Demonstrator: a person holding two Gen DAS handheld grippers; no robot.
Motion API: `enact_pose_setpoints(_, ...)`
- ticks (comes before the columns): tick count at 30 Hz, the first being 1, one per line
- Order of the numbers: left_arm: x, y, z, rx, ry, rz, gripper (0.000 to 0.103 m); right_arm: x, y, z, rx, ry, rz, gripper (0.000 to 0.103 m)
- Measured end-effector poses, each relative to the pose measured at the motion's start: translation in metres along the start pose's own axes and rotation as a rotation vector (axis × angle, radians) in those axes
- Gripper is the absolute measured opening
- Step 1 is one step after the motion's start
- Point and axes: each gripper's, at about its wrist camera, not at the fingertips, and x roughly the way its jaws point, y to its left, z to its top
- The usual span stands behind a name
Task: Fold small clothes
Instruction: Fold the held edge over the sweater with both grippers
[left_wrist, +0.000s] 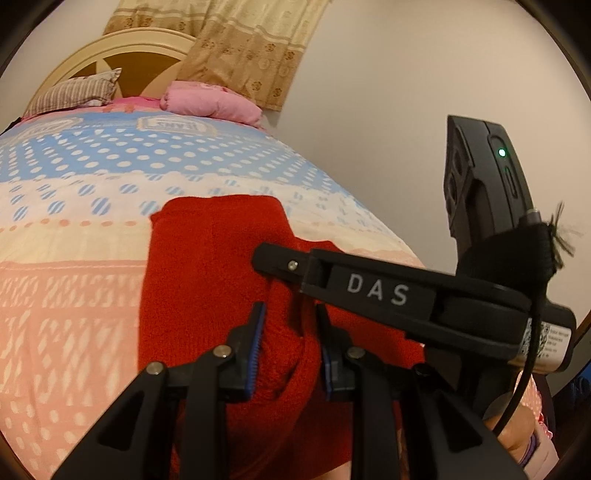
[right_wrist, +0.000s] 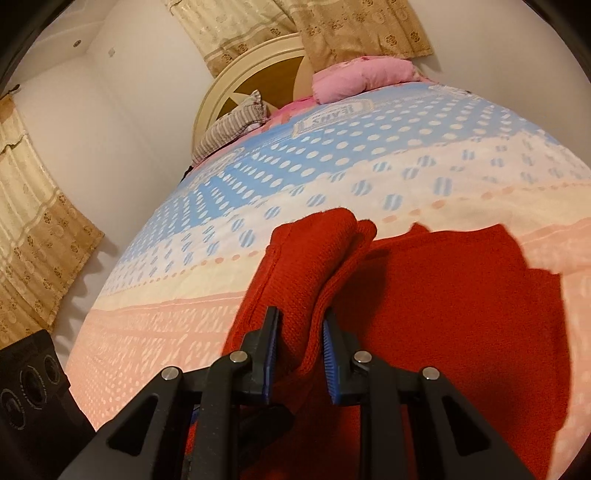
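Note:
A red knit garment (left_wrist: 207, 258) lies on the patterned bedspread (left_wrist: 74, 206) and is partly lifted. My left gripper (left_wrist: 290, 317) is shut on a bunched fold of it. The right gripper's body (left_wrist: 388, 295) crosses the left wrist view just above, marked DAS. In the right wrist view, my right gripper (right_wrist: 301, 325) is shut on a thick fold of the red garment (right_wrist: 443, 295), which rises in a ridge ahead of the fingers. The rest spreads flat to the right.
A pink pillow (left_wrist: 210, 103) and a striped pillow (left_wrist: 74, 92) lie at the cream headboard (right_wrist: 236, 77). Beige curtains (right_wrist: 40, 229) hang on the walls. The bed edge drops off left in the right wrist view. A black device (right_wrist: 29, 387) sits low left.

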Motion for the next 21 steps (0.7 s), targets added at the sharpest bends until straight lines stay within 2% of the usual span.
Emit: enact_pose_setpoints(21,0.057,-0.074,-0.007,0.036,0.086,-0.055,0.027,-0.037,-0.086,0.006,0.004,0.031,-0.124,0.021)
